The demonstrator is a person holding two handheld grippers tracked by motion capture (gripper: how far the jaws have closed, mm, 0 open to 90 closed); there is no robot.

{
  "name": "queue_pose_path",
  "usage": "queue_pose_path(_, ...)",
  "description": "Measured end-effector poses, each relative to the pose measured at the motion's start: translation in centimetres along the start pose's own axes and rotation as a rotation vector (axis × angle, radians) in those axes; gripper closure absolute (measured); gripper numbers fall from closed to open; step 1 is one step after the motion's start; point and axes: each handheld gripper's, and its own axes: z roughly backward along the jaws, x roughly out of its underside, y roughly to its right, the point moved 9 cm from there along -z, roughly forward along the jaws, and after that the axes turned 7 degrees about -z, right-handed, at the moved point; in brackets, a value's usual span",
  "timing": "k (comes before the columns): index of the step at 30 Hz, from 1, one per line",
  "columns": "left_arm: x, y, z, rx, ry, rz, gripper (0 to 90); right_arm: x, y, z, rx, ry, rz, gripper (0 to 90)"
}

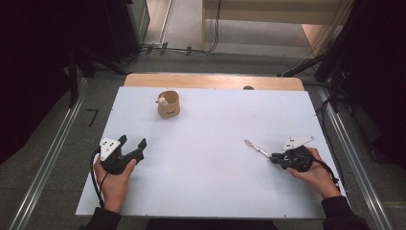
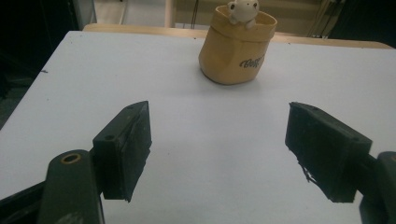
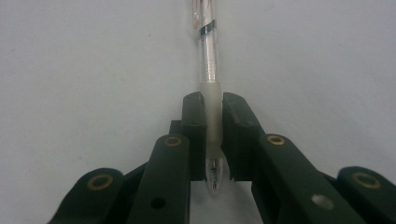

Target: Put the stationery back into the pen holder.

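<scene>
A clear plastic pen [image 3: 208, 60] lies along the white table top, and my right gripper [image 3: 213, 135] is shut on its pale grip end, the tip pointing back between the jaws. From above, the pen [image 1: 256, 149] sticks out up and left of the right gripper [image 1: 276, 157] at the table's right side. A tan cup [image 1: 168, 104] with a small white figure on its rim stands at the back left; in the left gripper view the cup [image 2: 237, 45] is well ahead. My left gripper [image 1: 131, 142] rests open at the front left, nothing between its jaws.
The white board [image 1: 206, 191] covers a wooden table whose far edge [image 1: 213, 80] shows behind it. Cables and dark stands line the floor beyond the table. Metal rails run along both sides.
</scene>
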Motion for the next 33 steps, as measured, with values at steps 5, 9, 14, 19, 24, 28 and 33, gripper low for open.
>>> queue_pose_path(5,0.0,0.1,-0.1,0.005,-0.002,-0.001,23.8,0.1,0.0,0.1,-0.007,0.006,-0.02,78.4)
queue_pose_path(9,0.0,0.1,-0.1,0.006,0.0,0.002,23.8,0.2,0.0,0.2,-0.046,0.036,-0.056,78.4)
queue_pose_path(14,0.1,0.1,-0.2,0.009,-0.005,0.002,23.8,0.3,0.0,0.7,-0.05,0.055,-0.061,78.3)
queue_pose_path(19,0.1,0.1,-0.2,0.012,-0.005,0.003,23.8,0.3,-0.1,0.8,-0.056,0.066,-0.066,78.2)
queue_pose_path(24,0.0,0.1,-0.2,0.009,-0.002,0.004,23.8,0.0,-0.2,1.1,-0.059,0.09,-0.072,78.2)
queue_pose_path(28,0.0,0.1,-0.2,0.009,-0.002,0.004,23.8,-0.1,-0.2,1.2,-0.058,0.1,-0.078,78.2)
queue_pose_path(33,0.0,0.1,-0.2,0.01,-0.003,0.004,23.8,-0.3,-0.2,1.5,-0.066,0.118,-0.087,78.2)
